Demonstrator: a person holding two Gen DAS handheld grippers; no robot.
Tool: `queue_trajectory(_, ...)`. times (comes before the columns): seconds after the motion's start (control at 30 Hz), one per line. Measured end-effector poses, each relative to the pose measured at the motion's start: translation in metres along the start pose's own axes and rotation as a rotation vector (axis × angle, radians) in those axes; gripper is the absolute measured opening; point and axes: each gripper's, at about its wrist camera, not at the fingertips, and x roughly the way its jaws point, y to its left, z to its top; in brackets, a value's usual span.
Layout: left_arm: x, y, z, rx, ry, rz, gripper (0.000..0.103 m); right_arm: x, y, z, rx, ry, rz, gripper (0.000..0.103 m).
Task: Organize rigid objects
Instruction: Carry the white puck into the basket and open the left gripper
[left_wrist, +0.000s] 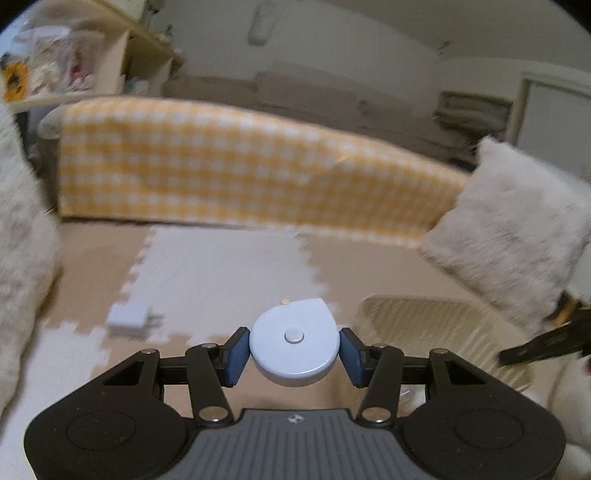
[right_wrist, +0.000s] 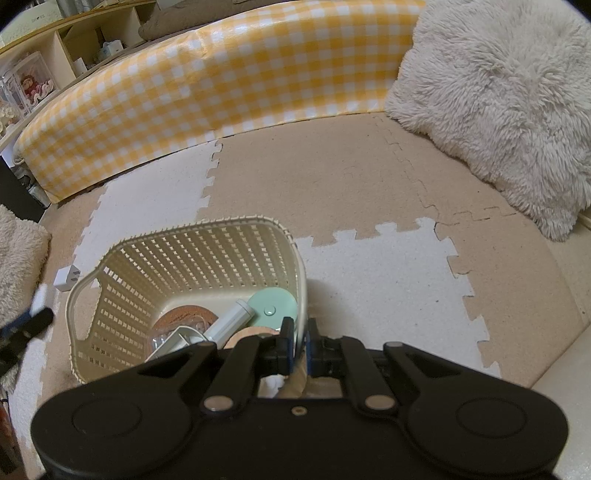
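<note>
My left gripper (left_wrist: 294, 350) is shut on a pale blue round tape measure (left_wrist: 294, 345) and holds it above the foam floor mat. A cream slatted basket (left_wrist: 443, 332) lies just to its right. In the right wrist view my right gripper (right_wrist: 300, 341) is shut on the near rim of that basket (right_wrist: 184, 258). Inside lie a mint green tape measure (right_wrist: 271, 304), a white tube (right_wrist: 229, 319), a brown round disc (right_wrist: 181, 319) and other small items. A white charger plug (left_wrist: 127, 319) lies on the mat to the left; it also shows in the right wrist view (right_wrist: 66, 278).
A yellow checked padded bolster (left_wrist: 240, 166) runs across the far side of the mat. A fluffy white cushion (right_wrist: 498, 99) stands at the right, another fluffy cloth (right_wrist: 18, 258) at the left. Shelves (right_wrist: 55, 44) stand behind the bolster.
</note>
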Motion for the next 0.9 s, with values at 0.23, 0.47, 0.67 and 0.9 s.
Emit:
queue_trajectory(0.23, 0.008, -0.049, 0.022, 0.049, 0.04, -0.149, 0.053, 0.0, -0.001, 0.0, 0.001, 0.0, 0.002, 0.006)
queue_trajectory(0.47, 0.045, -0.102, 0.024, 0.18, 0.162, -0.227, 0.053, 0.0, -0.001, 0.0, 0.004, 0.0, 0.005, 0.006)
queue_trajectory(0.67, 0.09, -0.122, 0.02, 0.231, 0.299, -0.227, 0.053, 0.0, -0.003, -0.001, 0.012, -0.002, 0.013, 0.007)
queue_trajectory(0.9, 0.117, -0.125, 0.02, 0.244, 0.369, -0.187, 0.053, 0.0, -0.004, -0.001, 0.014, -0.001, 0.015, 0.007)
